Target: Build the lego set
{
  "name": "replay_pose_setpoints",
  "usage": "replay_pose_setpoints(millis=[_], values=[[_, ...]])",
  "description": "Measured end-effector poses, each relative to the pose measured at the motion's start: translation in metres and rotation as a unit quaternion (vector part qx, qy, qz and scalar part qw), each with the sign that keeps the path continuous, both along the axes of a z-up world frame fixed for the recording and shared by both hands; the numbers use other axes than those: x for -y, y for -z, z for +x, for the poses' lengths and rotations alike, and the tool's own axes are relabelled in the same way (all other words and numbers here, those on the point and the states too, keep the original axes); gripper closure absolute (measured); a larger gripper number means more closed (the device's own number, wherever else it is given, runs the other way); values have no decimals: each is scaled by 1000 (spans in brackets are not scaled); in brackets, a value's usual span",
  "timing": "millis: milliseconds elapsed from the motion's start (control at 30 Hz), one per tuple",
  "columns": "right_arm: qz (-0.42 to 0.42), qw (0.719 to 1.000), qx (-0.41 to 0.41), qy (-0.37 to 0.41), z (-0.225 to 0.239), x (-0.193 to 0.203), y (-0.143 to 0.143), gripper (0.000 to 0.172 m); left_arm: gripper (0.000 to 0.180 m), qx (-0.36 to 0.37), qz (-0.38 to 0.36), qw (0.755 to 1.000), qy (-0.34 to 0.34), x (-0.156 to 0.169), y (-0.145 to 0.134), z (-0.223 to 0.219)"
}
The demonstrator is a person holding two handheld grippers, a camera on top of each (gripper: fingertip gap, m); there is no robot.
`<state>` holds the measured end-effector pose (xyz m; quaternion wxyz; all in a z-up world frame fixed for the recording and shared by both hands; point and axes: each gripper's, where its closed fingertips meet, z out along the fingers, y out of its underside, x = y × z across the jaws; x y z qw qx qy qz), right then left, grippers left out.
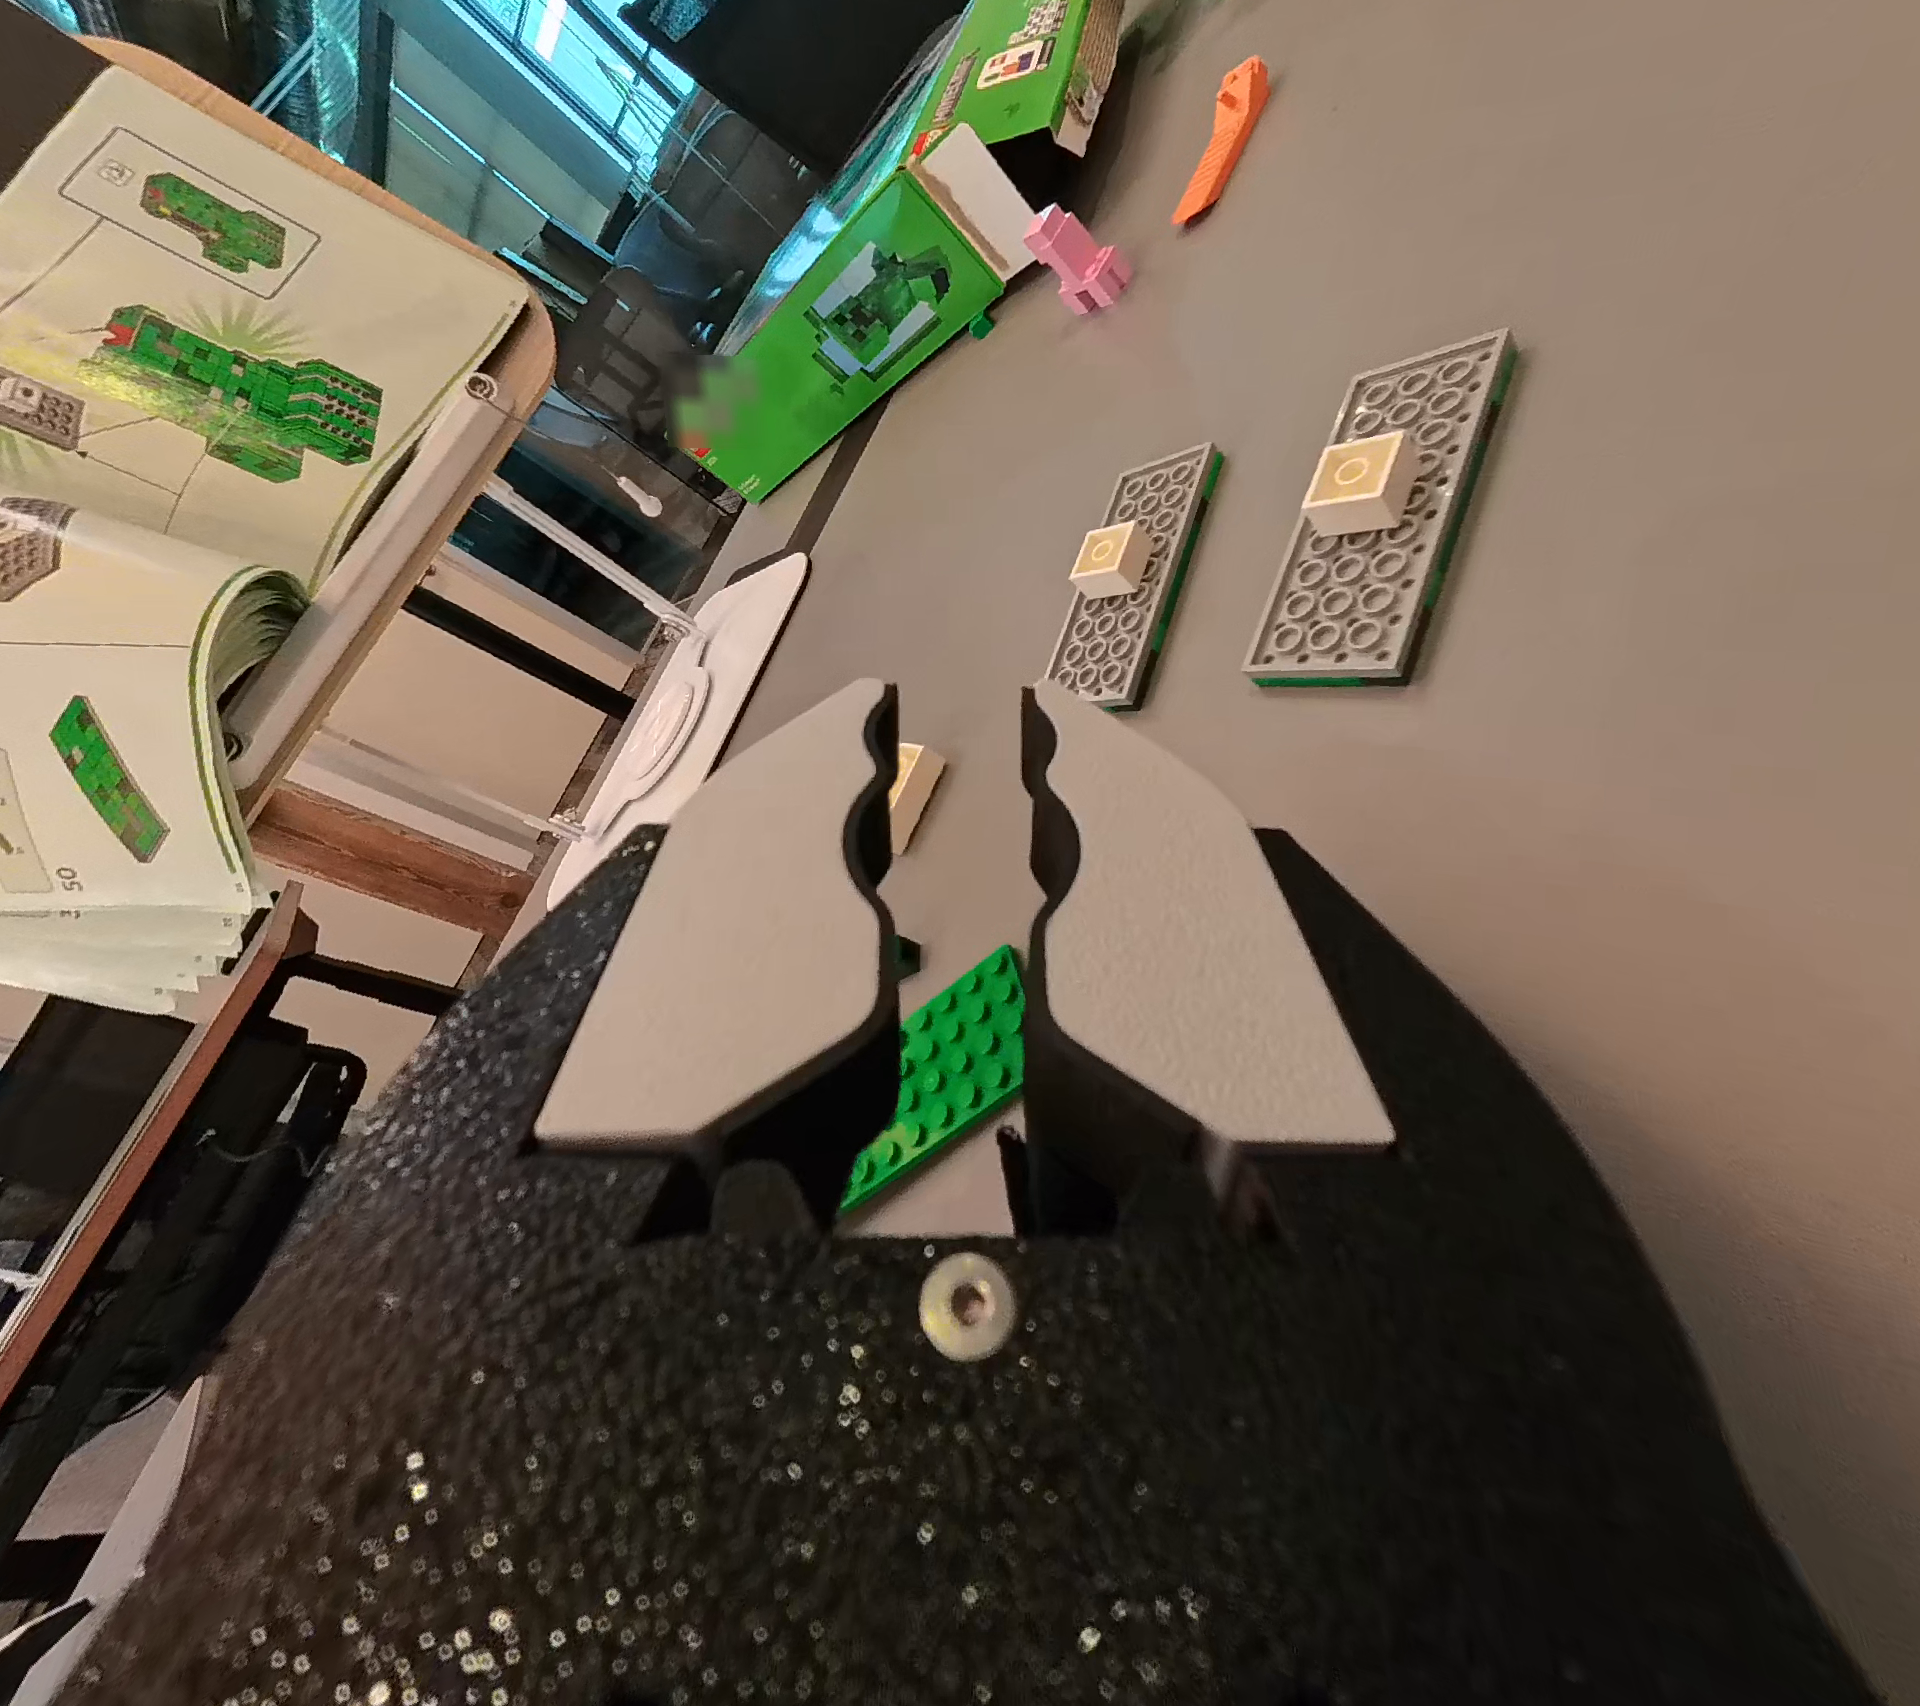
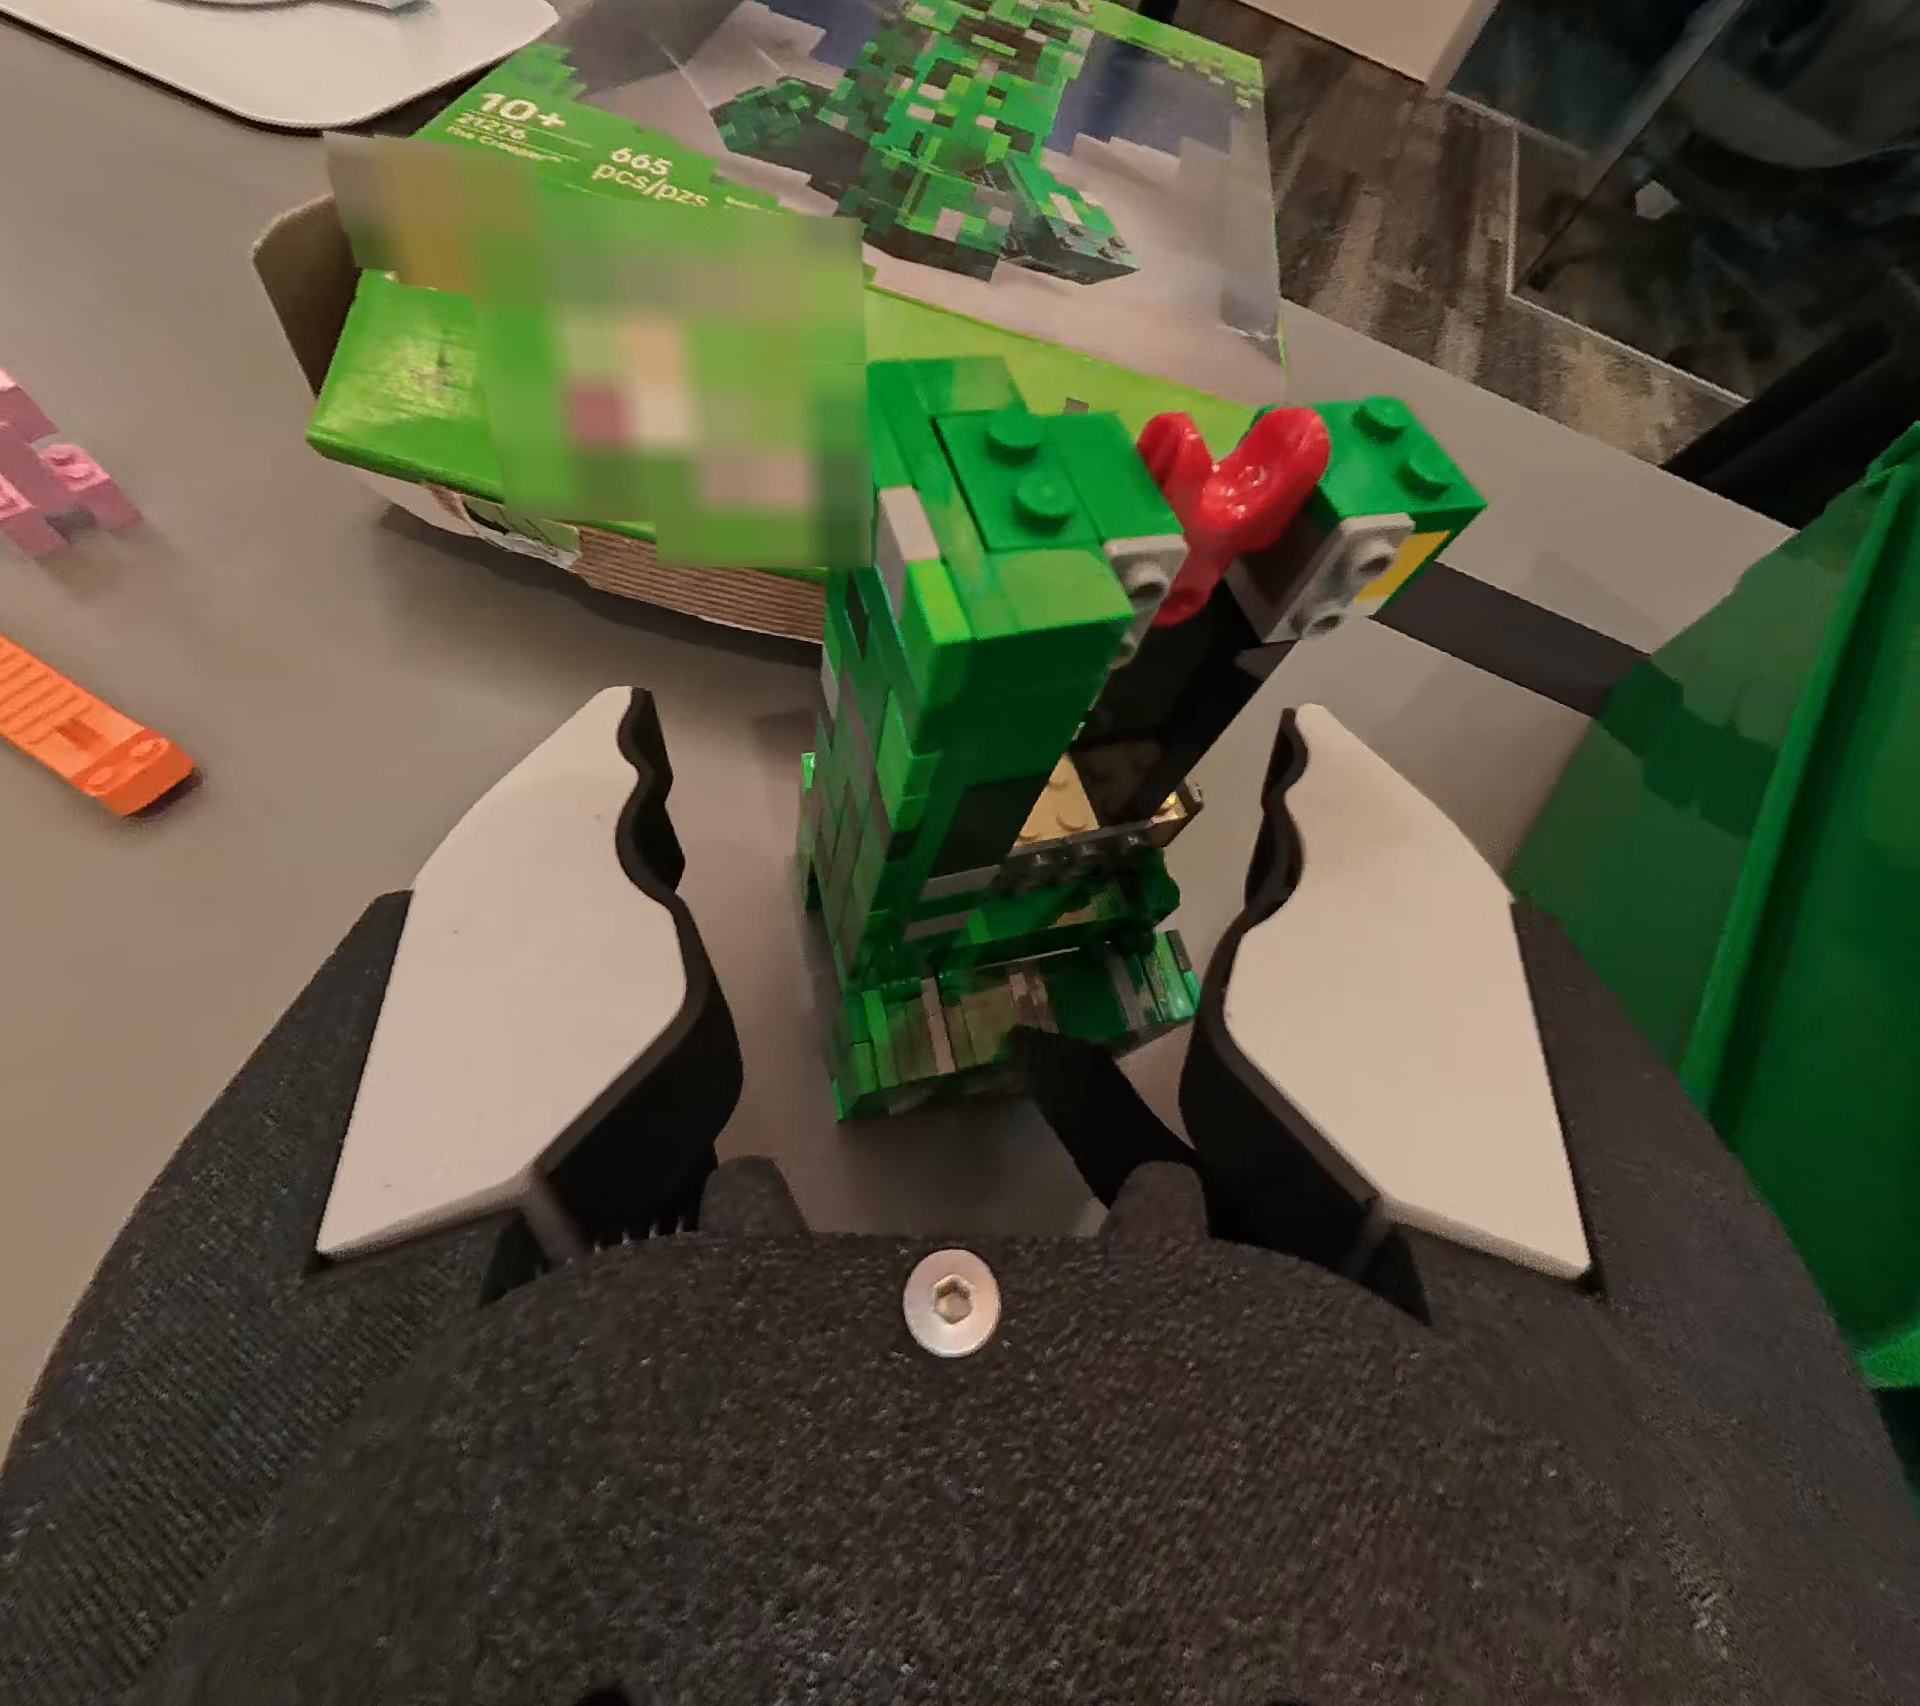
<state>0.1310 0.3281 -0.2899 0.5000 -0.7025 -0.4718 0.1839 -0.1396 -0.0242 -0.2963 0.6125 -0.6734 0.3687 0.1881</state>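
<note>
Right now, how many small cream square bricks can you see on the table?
3. One sits on the near grey plate, one on the far grey plate, and one lies loose beside the left gripper's finger, partly hidden. More may be hidden.

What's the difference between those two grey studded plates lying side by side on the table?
The right grey plate is wider than the left grey plate. The right plate's cream block looks bigger than the left plate's cream block. The left gripper is nearer the left plate, touching neither. Both lie flat, underside up, with green beneath.
</note>
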Motion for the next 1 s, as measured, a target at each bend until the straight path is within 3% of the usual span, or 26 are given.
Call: replay_pose_setpoints(millis=[167, 567, 833, 1000], values=[[-12, 999, -29, -13, -2, 11, -1, 75, 160, 0, -3, 1000, 5, 1, 1, 2], [8, 1000, -30, 3, 3, 30, -1, 74, 161, -1, -7, 1000, 11, 1, 2, 4], [-7, 997, 34, 71, 27, 19, 36, 66, 161, -1, -10, 1000, 15, 1, 3, 5], [-57, 991, 70, 99, 33, 12, 51, 74, 162, -3, -12, 1000, 17, 1, 4, 6]])
